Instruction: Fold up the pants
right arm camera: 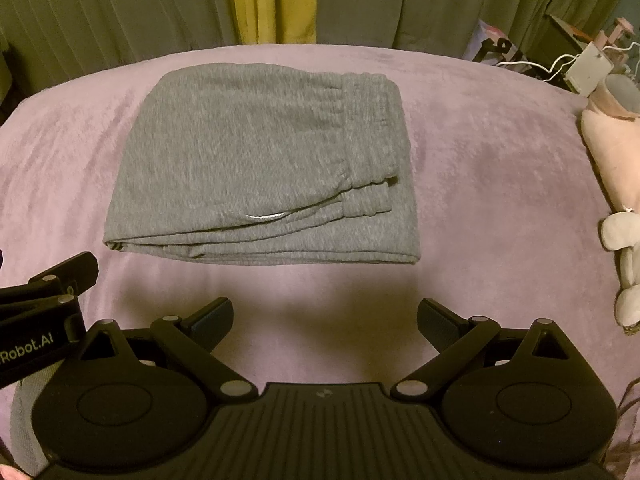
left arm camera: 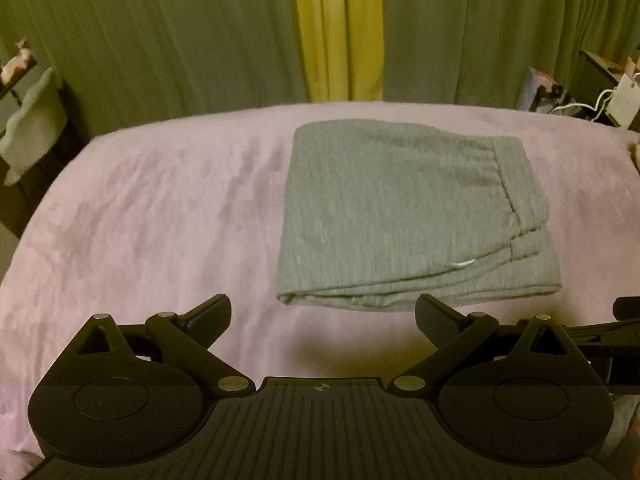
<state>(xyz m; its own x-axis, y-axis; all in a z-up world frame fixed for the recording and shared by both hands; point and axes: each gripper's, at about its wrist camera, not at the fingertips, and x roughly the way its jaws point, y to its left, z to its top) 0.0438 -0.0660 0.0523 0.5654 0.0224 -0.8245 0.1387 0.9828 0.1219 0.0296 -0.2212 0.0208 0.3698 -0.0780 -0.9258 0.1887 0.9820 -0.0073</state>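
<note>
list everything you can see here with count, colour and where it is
pants: one, grey, folded into a compact stack, lying in the middle of the blanket
blanket: one, pale purple, spread over the whole surface
curtains: green, hanging behind the far edge, with a yellow strip in the middle
soft toy: one, light grey, at the right edge of the blanket
pink cushion: one, on the right edge, behind the toy
white cables: a few, far right, among clutter too small to name
left gripper: one, black, open, near side of the pants, apart from them
right gripper: one, black, open, near side of the pants, apart from them
</note>
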